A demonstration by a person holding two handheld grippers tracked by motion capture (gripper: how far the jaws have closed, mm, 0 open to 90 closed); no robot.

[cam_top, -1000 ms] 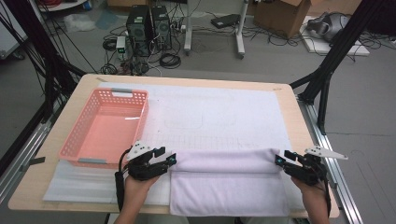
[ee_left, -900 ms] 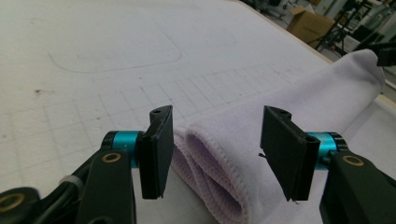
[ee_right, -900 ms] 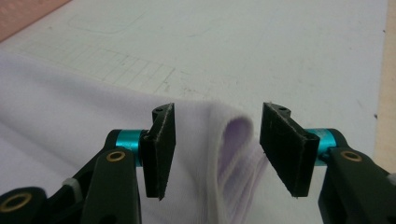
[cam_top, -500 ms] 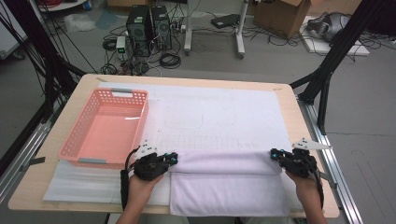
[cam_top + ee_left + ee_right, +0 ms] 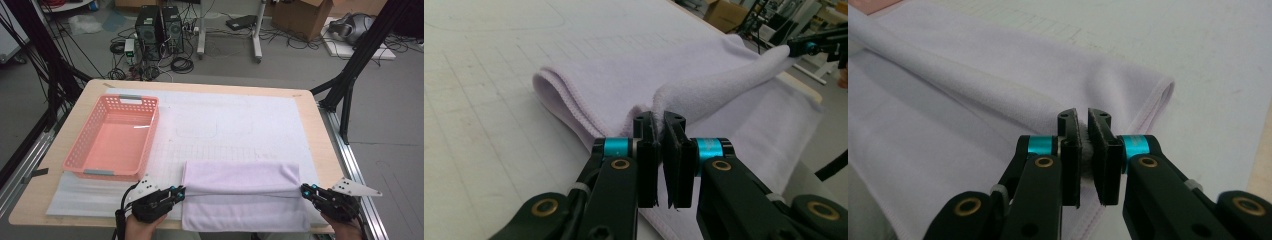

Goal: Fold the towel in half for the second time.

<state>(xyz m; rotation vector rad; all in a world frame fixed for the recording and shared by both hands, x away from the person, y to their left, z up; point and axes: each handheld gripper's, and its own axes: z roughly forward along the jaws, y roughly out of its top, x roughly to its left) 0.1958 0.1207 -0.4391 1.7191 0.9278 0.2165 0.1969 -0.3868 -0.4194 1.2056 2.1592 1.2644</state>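
Both grippers pinching the lilac towel at the near edge of the worktop

The left gripper [image 5: 176,192] has its jaws clamped on the left end of the towel [image 5: 240,192], and the right gripper [image 5: 306,190] has the right end the same way. You can see cloth squeezed between the black pads in both gripper views, and the jaws only just closed on it. The towel lies folded over on the white mat [image 5: 225,125], its fold lifted into a ridge between the two grips. The pink basket [image 5: 112,137] sits to the left. I can't make out any readable writing or brand anywhere.
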